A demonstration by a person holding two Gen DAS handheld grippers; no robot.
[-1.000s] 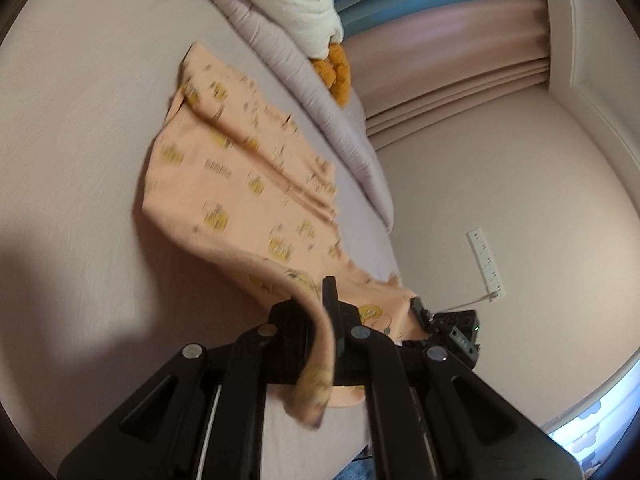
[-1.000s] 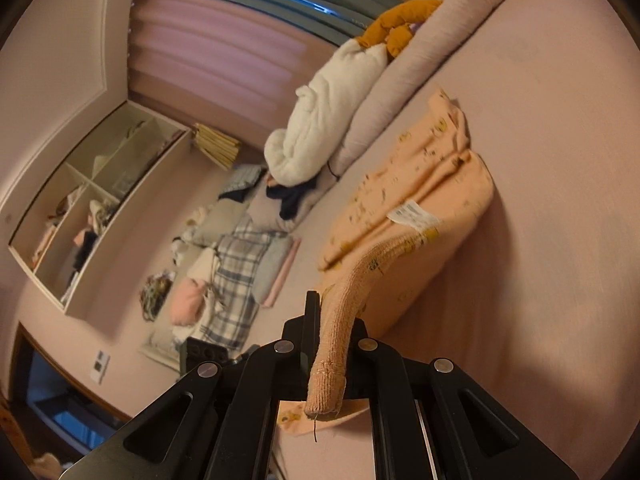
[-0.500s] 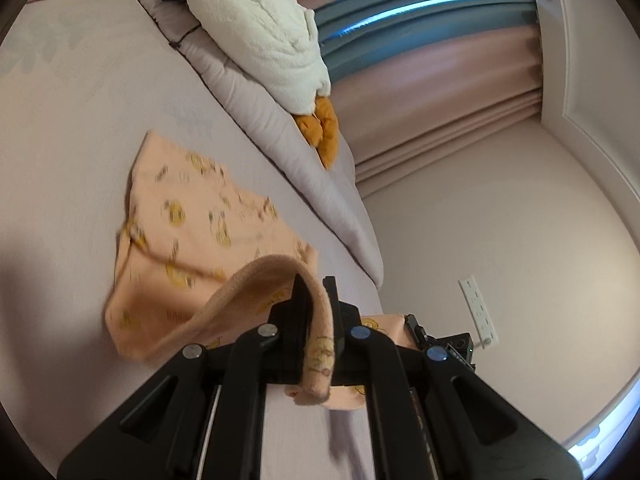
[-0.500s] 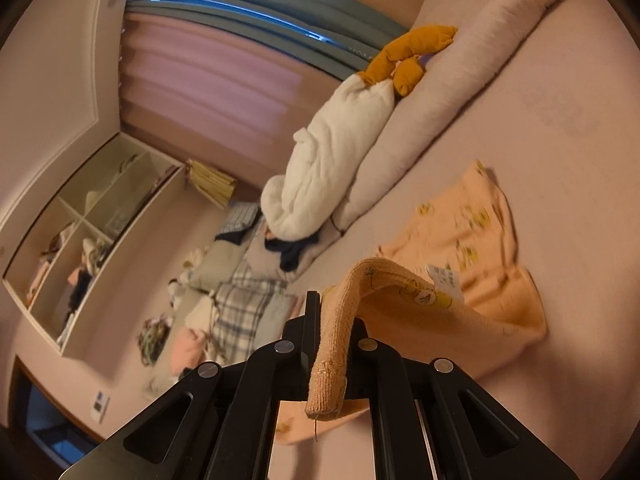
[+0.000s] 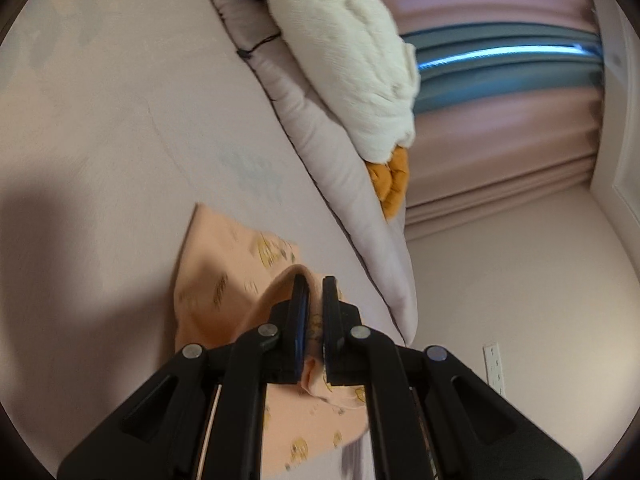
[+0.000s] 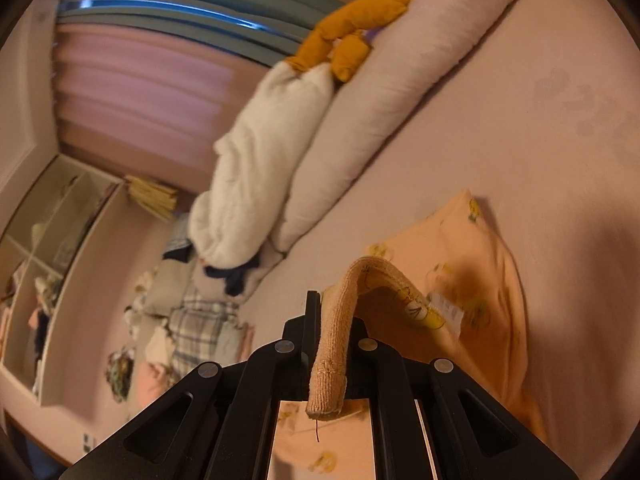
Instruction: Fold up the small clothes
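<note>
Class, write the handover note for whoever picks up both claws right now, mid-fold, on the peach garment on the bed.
Left claw: shut on one edge of the peach garment.
Right claw: shut on the garment's ribbed hem, which arches up from the cloth.
Where: the garment's far part lies on the bed sheet, short of the long pillow and the white plush toy.
Done: the near edge is lifted and curled over toward the far part.
Left: lay the held edge down on the far part, release, smooth, probably fold again.
</note>
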